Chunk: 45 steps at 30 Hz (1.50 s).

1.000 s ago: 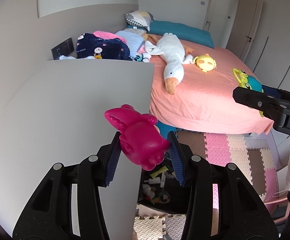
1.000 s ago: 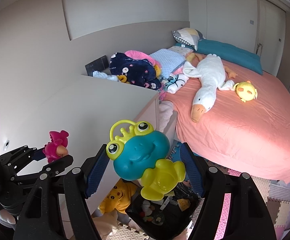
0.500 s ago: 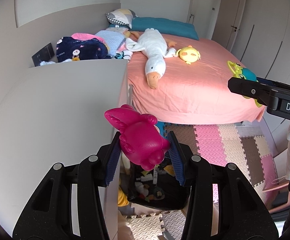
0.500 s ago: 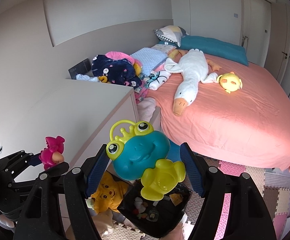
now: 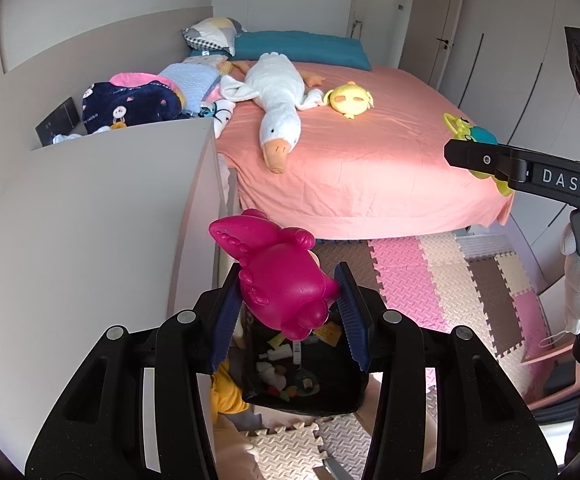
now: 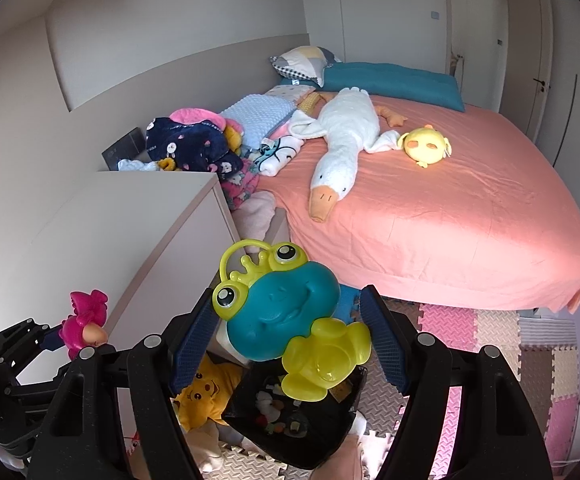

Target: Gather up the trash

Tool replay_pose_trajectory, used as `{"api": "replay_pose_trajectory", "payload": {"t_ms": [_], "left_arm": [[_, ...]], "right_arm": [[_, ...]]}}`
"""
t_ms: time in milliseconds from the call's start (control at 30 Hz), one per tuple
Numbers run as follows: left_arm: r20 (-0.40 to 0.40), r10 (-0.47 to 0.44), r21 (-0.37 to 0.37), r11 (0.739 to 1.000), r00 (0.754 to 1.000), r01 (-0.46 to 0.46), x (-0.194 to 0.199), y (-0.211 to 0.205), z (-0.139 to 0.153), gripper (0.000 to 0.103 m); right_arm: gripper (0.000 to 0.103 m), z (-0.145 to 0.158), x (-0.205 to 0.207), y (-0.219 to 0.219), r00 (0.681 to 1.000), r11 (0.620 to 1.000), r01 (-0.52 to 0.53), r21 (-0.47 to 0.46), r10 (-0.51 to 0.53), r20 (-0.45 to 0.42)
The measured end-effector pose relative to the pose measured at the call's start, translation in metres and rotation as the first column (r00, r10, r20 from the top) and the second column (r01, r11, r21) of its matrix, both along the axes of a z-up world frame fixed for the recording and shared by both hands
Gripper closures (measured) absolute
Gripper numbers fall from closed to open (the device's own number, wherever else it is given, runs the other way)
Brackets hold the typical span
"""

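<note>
My left gripper [image 5: 287, 312] is shut on a magenta plastic toy [image 5: 277, 276], held in the air above a black bin [image 5: 302, 380] on the floor that holds several small bits of trash. My right gripper [image 6: 287, 336] is shut on a teal and yellow frog toy [image 6: 285, 316], also above the black bin [image 6: 294, 420]. In the right wrist view the left gripper with the magenta toy [image 6: 81, 320] shows at lower left. In the left wrist view the right gripper arm [image 5: 522, 168] crosses the right side, with the frog toy [image 5: 470, 136] behind it.
A beige cabinet [image 5: 89, 220] stands left, close to the bin. A bed with a pink sheet [image 6: 430, 200] carries a white goose plush [image 6: 342, 136] and a yellow plush [image 6: 426, 146]. A yellow plush [image 6: 205, 392] lies beside the bin. Foam mats [image 5: 450, 280] cover the floor.
Both grippers have moved right, off the cabinet top toward the bin, still holding their toys. The bin now sits more directly below both.
</note>
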<state>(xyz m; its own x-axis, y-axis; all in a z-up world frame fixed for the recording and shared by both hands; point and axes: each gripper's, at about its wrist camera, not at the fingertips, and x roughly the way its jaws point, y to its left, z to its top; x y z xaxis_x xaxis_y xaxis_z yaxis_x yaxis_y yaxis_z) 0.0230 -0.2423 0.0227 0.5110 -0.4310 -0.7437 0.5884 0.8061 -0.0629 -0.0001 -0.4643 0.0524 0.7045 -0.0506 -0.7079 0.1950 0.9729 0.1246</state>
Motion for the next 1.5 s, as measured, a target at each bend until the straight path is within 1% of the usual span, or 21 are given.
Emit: {"api": "replay_pose_trajectory", "payload": {"t_ms": [367,800,867,900,933,967,1000,1033,1067,1133,1300,1500], "left_arm": [[-0.015,-0.055,0.012,0.998,0.998,0.056,-0.013,-0.023,-0.007,0.057],[-0.038,-0.068,0.04,0.997,0.997,0.07,-0.008,-0.04,-0.016,0.057],[-0.049,-0.078,0.021,0.997,0.996,0.079,-0.007,-0.041,-0.017,0.056],[-0.052,-0.082,0.009,0.997,0.995,0.082,-0.007,-0.04,-0.017,0.039],[-0.038,-0.066,0.006,0.998,0.997,0.066,-0.009,-0.039,-0.015,0.028],[-0.006,-0.044,0.008,0.999,0.999,0.044,-0.011,-0.038,-0.012,0.008],[0.033,-0.029,0.013,1.0,0.999,0.029,-0.014,-0.038,-0.008,0.006],[0.06,-0.029,0.022,0.999,0.998,0.028,-0.017,-0.039,-0.006,0.006],[0.07,-0.033,0.032,0.999,0.997,0.031,-0.017,-0.04,-0.005,0.006],[0.067,-0.031,0.042,0.999,0.997,0.028,-0.015,-0.04,-0.004,0.006],[0.052,-0.012,0.037,0.999,0.999,0.01,-0.011,-0.035,-0.006,0.006],[0.052,-0.018,0.033,0.999,0.998,0.016,-0.014,-0.031,-0.005,0.006]], "right_arm": [[0.03,-0.006,-0.004,-0.021,0.999,0.999,0.044,0.018,-0.044,-0.007],[0.03,-0.015,0.003,-0.031,0.999,0.998,0.047,0.036,-0.046,-0.019],[0.03,-0.015,0.003,-0.032,0.999,0.998,0.045,0.038,-0.045,-0.019],[0.03,-0.015,0.003,-0.032,0.999,0.998,0.043,0.04,-0.042,-0.018],[0.029,-0.015,0.004,-0.032,0.999,0.998,0.044,0.04,-0.044,-0.021],[0.023,-0.015,0.004,-0.032,0.999,0.998,0.049,0.036,-0.048,-0.018],[0.015,-0.014,0.005,-0.033,0.998,0.998,0.058,0.028,-0.058,-0.013],[0.014,-0.012,0.005,-0.033,0.998,0.998,0.062,0.02,-0.062,-0.005],[0.013,-0.011,0.004,-0.032,0.998,0.998,0.06,0.015,-0.06,0.004],[0.013,-0.01,0.005,-0.032,0.998,0.998,0.059,0.017,-0.059,0.011],[0.013,-0.009,0.006,-0.032,0.998,0.998,0.056,0.018,-0.057,0.007],[0.013,-0.006,0.003,-0.027,0.998,0.998,0.055,0.025,-0.055,0.001]]}}
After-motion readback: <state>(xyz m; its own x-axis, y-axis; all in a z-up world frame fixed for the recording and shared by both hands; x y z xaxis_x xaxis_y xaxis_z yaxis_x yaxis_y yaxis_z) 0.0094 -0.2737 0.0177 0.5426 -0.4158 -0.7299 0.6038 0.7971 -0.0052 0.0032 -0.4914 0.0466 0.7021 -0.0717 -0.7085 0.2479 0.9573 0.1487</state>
